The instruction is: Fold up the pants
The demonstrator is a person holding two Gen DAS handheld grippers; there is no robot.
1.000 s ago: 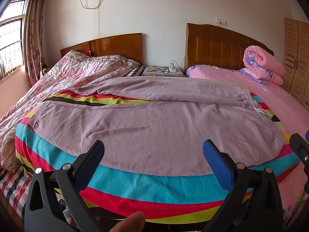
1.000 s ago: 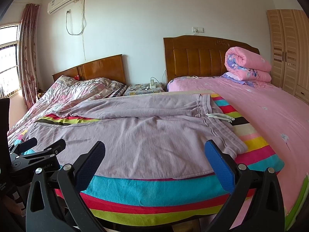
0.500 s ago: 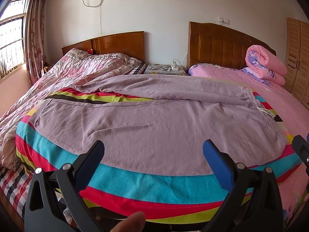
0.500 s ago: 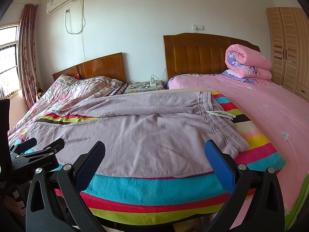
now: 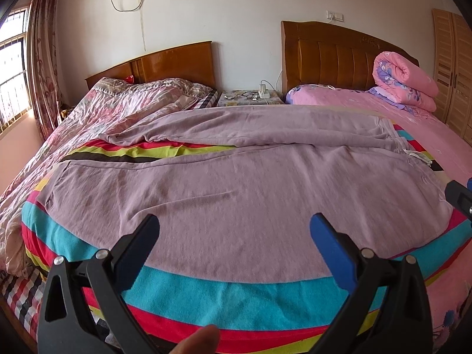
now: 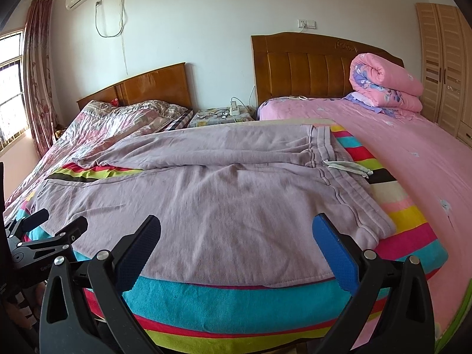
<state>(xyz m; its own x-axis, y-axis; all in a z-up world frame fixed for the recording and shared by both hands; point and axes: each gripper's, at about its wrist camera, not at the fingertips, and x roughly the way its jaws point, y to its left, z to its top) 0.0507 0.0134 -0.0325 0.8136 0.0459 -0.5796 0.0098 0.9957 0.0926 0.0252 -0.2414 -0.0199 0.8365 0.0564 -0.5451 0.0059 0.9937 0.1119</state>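
Note:
Mauve pants (image 5: 236,183) lie spread flat on a striped blanket (image 5: 242,301), waistband to the right and both legs running left. In the right wrist view the same pants (image 6: 224,200) show their waistband (image 6: 348,194) and a white drawstring (image 6: 348,167). My left gripper (image 5: 234,230) hovers open over the near leg's front hem, nothing between its fingers. My right gripper (image 6: 236,230) stands open above the near hip area, close to the waistband corner. The left gripper (image 6: 50,233) also shows at the left edge there.
The striped blanket (image 6: 236,303) covers the foot of two beds pushed together. A rolled pink quilt (image 6: 383,88) sits by the right headboard. A nightstand (image 6: 221,115) with a power strip stands between the headboards. A wardrobe (image 6: 445,67) is on the right, a window (image 5: 11,70) on the left.
Both grippers have crept forward and slightly lower toward the pants, so the cloth looks larger. Both stay open and the pants have not moved.

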